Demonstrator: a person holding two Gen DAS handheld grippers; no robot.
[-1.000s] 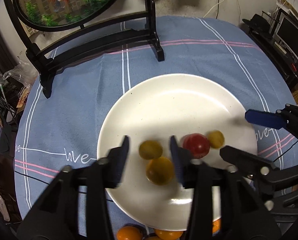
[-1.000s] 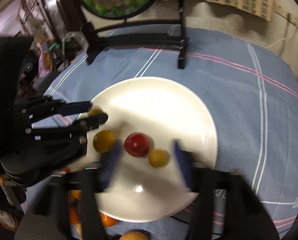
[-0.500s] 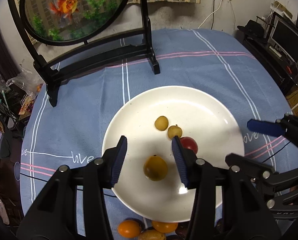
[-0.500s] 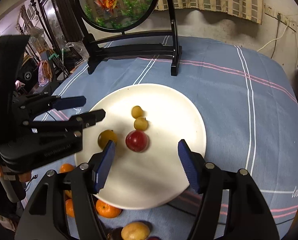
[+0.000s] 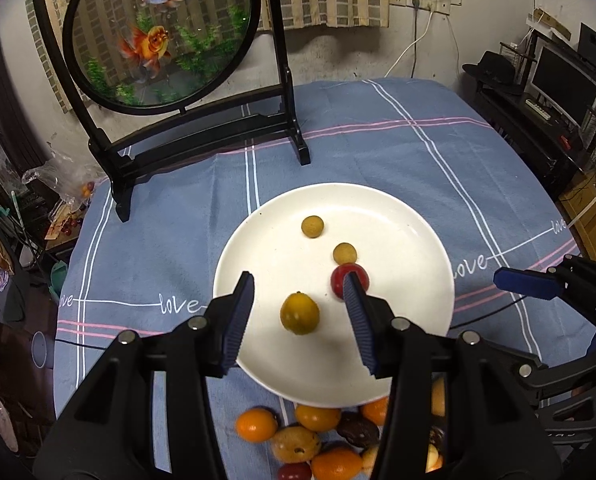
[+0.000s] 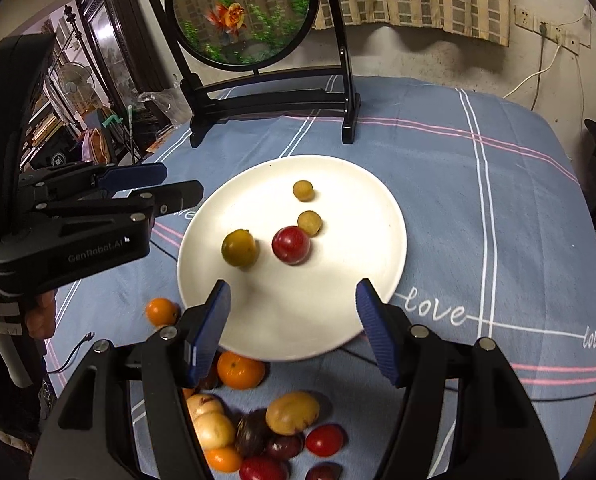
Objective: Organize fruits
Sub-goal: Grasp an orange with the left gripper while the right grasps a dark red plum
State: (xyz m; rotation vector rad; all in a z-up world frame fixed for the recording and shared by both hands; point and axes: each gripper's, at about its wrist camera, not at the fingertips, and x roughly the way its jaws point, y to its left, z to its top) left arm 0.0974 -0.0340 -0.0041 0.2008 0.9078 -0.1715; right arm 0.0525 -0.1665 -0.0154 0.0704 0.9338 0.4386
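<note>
Four fruits sit on the round white plate [image 6: 382,216] — a yellow-green one [image 6: 239,248], a red one [image 6: 291,245], two small tan ones. The heap of loose fruit [image 6: 257,432] waits on the blue checked cloth surface [image 6: 498,208] just beside its near rim. Left gripper [image 5: 298,312] and right gripper [image 6: 291,320] both hover empty, fingers apart. I'd take an outer fruit from the heap — plenty of bare plate left, watch the rim.
</note>
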